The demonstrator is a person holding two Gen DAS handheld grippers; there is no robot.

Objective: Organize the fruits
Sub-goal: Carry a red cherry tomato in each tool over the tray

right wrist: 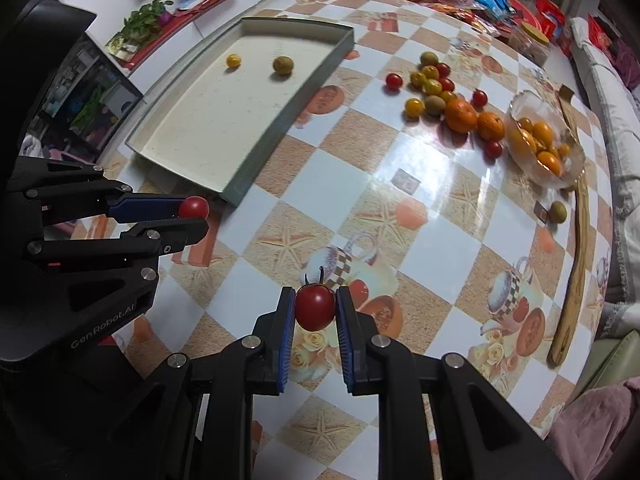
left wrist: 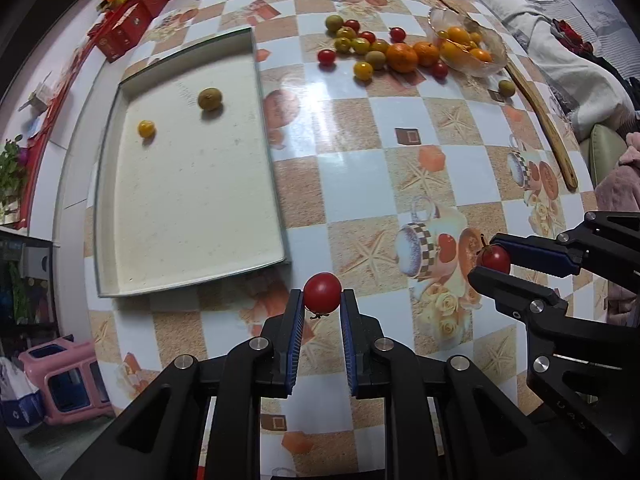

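My left gripper point(left wrist: 322, 300) is shut on a red cherry tomato point(left wrist: 322, 293), held above the table near the tray's near corner; it also shows in the right wrist view point(right wrist: 196, 216). My right gripper point(right wrist: 315, 308) is shut on another red cherry tomato point(right wrist: 315, 307) with a stem, seen in the left wrist view point(left wrist: 495, 258) too. The shallow grey tray point(left wrist: 276, 184) holds a yellow tomato point(left wrist: 146, 128) and a green-brown fruit point(left wrist: 209, 99). A pile of red, yellow and green small fruits and two oranges point(left wrist: 402, 57) lies at the far side.
A glass bowl point(left wrist: 490, 40) tipped on its side holds orange fruits. A long wooden spoon point(left wrist: 548, 120) lies along the right table edge, with one green fruit point(left wrist: 506, 87) beside it. Red boxes and packets crowd the far edge. A pink stool point(left wrist: 64, 384) stands below left.
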